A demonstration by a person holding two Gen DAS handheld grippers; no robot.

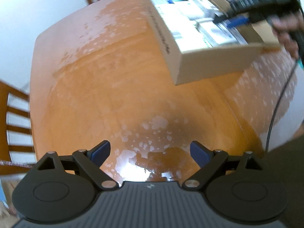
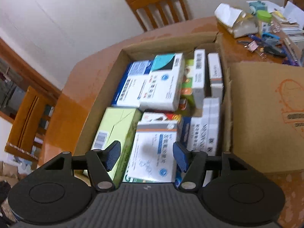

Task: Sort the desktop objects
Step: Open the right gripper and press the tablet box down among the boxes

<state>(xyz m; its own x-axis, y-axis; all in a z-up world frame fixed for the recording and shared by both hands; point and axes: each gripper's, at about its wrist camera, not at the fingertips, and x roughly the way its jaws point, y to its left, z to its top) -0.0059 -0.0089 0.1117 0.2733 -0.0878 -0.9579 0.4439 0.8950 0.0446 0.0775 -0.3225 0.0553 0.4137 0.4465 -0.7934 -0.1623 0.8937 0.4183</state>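
Note:
A cardboard box (image 2: 252,114) on the wooden table holds several medicine cartons, among them a white carton with an orange stripe (image 2: 155,148) and a pale green carton (image 2: 115,129). My right gripper (image 2: 147,156) hovers open just above the white carton, with its pads clear of the carton's sides. The left wrist view shows the same cardboard box (image 1: 209,64) at the upper right, with the right gripper (image 1: 237,21) over it in a person's hand. My left gripper (image 1: 150,152) stands wide open over bare table (image 1: 114,76), with nothing between its fingers.
Loose clutter lies on the table beyond the box: a crumpled bag (image 2: 239,22), pens, clips, a green lid (image 2: 264,15) and papers. Wooden chairs (image 2: 157,5) stand around the table. A black cable (image 1: 275,114) hangs along the table's right edge.

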